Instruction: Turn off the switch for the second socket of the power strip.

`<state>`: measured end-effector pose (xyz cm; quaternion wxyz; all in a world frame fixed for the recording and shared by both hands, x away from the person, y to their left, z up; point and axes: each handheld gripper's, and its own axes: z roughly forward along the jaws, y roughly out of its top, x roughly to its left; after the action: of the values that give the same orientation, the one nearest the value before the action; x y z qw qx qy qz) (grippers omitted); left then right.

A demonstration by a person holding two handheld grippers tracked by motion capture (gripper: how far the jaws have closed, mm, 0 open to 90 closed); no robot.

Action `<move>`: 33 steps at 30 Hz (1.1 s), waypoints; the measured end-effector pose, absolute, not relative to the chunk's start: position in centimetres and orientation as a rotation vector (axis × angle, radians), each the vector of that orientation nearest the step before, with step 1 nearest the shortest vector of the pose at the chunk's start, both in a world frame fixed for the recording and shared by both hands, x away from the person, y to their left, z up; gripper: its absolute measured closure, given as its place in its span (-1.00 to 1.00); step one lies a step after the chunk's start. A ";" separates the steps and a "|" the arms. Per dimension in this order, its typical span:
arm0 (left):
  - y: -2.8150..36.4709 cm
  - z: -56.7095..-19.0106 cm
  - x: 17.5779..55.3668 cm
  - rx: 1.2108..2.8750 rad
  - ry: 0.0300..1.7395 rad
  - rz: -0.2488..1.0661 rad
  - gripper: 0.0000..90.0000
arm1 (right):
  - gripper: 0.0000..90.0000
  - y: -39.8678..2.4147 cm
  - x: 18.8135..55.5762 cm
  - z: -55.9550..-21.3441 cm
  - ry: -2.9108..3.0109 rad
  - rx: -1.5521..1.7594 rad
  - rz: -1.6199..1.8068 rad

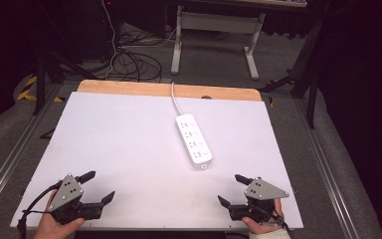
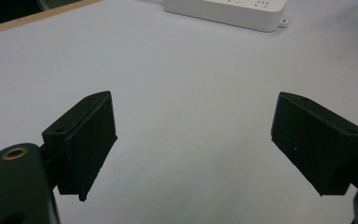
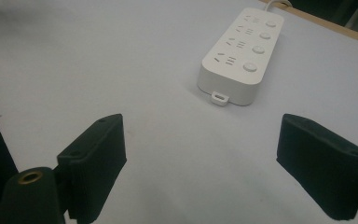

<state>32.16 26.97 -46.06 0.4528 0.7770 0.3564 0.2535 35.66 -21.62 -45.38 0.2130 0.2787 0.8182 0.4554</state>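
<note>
Sitting under everything: white table top (image 1: 129, 149), wooden strip along the far edge.
Power strip: white power strip (image 1: 194, 140) lies flat a bit right of center, cord running off over the far edge, well apart from both grippers.
Left gripper: left gripper (image 1: 98, 186) at the near left corner, jaws spread wide, nothing between them.
Right gripper: right gripper (image 1: 230, 189) at the near right, released too, pointing toward the strip.

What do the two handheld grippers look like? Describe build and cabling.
Left gripper and right gripper: black bodies with two black, wedge-shaped fingers, each topped by a grey three-cornered plate with small holes. A black cable trails from the left one. A brass-ringed hole sits by each camera.
</note>
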 end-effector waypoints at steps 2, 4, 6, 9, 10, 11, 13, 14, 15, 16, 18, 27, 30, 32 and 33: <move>27.1 -46.0 32.1 1.911 0.881 0.631 -0.67 | -0.65 -21.6 35.7 -45.4 2.274 0.764 1.261; 27.2 -45.9 32.1 1.917 0.875 0.645 -0.66 | -0.66 -21.5 35.7 -45.3 2.275 0.768 1.262; 27.1 -45.9 32.0 1.918 0.877 0.647 -0.66 | -0.66 -21.4 35.6 -45.3 2.277 0.764 1.262; 27.0 -45.9 32.0 1.930 0.871 0.652 -0.66 | -0.66 -21.5 35.7 -45.3 2.275 0.764 1.262; 27.0 -45.9 32.0 1.929 0.872 0.657 -0.66 | -0.66 -21.5 35.7 -45.3 2.275 0.764 1.263; 27.0 -45.9 32.0 1.928 0.871 0.659 -0.66 | -0.66 -21.5 35.7 -45.3 2.274 0.764 1.263; 27.0 -45.9 32.0 1.927 0.871 0.662 -0.66 | -0.66 -21.5 35.7 -45.3 2.271 0.758 1.263; 27.0 -45.9 31.9 1.929 0.869 0.673 -0.66 | -0.66 -21.5 35.7 -45.3 2.267 0.759 1.265; 27.0 -45.9 31.9 1.929 0.869 0.673 -0.66 | -0.66 -21.5 35.7 -45.3 2.267 0.759 1.265; 27.0 -45.9 31.9 1.930 0.863 0.678 -0.66 | -0.66 -21.4 35.6 -45.3 2.271 0.762 1.260; 27.0 -45.8 31.9 1.929 0.865 0.682 -0.66 | -0.66 -21.3 35.6 -45.2 2.270 0.753 1.251; 27.1 -45.7 31.7 1.917 0.871 0.685 -0.66 | -0.66 -21.0 35.7 -44.7 2.260 0.757 1.261; 27.1 -45.6 31.7 1.918 0.869 0.686 -0.66 | -0.65 -20.9 35.9 -44.3 2.262 0.751 1.253; 27.2 -45.6 31.7 1.918 0.870 0.689 -0.66 | -0.65 -20.6 36.3 -43.6 2.265 0.738 1.245; 27.2 -45.6 31.7 1.917 0.871 0.693 -0.66 | -0.65 -20.5 36.5 -43.3 2.267 0.734 1.247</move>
<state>31.74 27.19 -45.61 0.4460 0.7741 0.3515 0.2798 36.48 -20.49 -43.34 0.2241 0.2661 0.8215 0.4518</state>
